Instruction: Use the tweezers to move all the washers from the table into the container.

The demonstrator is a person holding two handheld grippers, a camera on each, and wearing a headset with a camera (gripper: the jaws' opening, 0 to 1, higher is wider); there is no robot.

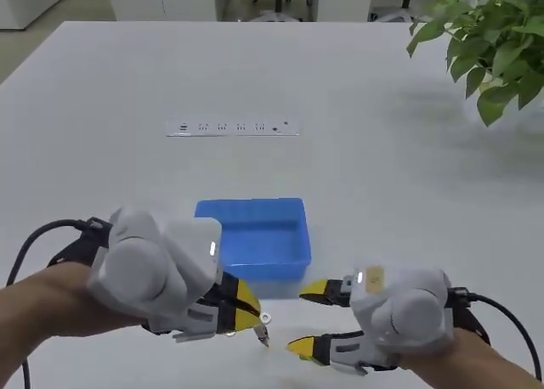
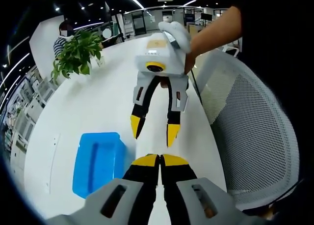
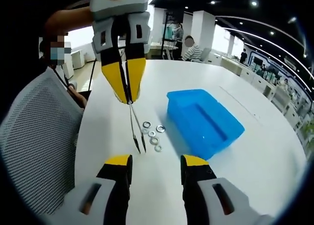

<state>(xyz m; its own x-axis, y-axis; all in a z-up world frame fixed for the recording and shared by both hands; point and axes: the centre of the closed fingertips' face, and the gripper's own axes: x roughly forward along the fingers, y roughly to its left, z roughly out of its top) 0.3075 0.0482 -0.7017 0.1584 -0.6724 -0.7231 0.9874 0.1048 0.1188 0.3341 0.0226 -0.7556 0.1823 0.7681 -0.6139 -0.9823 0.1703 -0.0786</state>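
Several washers point(image 3: 154, 141) dot the white table point(image 1: 340, 151) — left gripper point(image 3: 128, 99) clamps tweezers point(image 3: 137, 131), right gripper point(image 3: 157, 160) gapes — open-plan office beyond.

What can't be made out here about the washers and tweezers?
washers: in the head view the left tool covers most; in the right gripper view they are too small to count surely.
tweezers tips: right gripper view, too thin to tell whether they grip a washer.
container: head view, the left tool hides its near left corner.
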